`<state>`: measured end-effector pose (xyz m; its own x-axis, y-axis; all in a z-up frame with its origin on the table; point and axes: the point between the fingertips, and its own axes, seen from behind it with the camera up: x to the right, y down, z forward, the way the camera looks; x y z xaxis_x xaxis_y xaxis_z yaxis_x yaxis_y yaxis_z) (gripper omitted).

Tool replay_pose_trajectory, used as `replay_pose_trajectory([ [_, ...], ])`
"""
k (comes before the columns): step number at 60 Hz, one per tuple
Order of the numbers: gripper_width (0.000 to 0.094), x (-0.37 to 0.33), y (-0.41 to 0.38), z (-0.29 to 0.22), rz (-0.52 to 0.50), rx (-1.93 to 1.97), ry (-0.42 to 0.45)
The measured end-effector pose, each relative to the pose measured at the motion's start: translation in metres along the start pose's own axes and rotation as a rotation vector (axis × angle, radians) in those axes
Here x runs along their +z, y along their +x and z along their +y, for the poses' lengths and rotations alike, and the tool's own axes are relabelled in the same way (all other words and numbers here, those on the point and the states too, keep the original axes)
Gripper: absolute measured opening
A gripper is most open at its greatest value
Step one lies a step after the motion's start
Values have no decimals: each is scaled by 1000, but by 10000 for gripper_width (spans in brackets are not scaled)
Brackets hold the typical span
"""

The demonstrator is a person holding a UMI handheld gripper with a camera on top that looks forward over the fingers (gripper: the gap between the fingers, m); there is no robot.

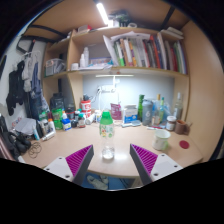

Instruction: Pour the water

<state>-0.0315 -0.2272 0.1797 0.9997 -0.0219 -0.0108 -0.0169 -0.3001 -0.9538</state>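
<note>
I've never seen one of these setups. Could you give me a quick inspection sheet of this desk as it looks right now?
Surface: light wooden desk, crowded along the back.
Job's things: green-capped bottle just beyond the tongs; clear glass between their tips.
Clutter: bottles and jars behind; green cup to one side.
Tongs: open, purple pads facing inward, holding nothing.
Cables: a dark cord or strap lies at the desk's edge; what it is cannot be told.
Surroundings: bookshelf above, ceiling light on.
</note>
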Motion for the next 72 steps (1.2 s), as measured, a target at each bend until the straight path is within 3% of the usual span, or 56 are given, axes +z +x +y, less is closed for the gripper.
replay_pose_trajectory([
  [10,838,134,-22,24,0,-11,21],
  [20,823,225,-17,27,34,31,58],
  [25,499,248,-15,32,43,35,54],
  [34,417,254,-3,27,104,-7,73],
  [39,357,255,-6,30,74,11,26],
  [45,352,250,-4,8,17,124,0],
  [56,351,236,56,-79,-75,815,35],
  [64,350,241,105,-84,-139,1314,-9],
  [72,351,245,125,-91,-270,1822,-38],
])
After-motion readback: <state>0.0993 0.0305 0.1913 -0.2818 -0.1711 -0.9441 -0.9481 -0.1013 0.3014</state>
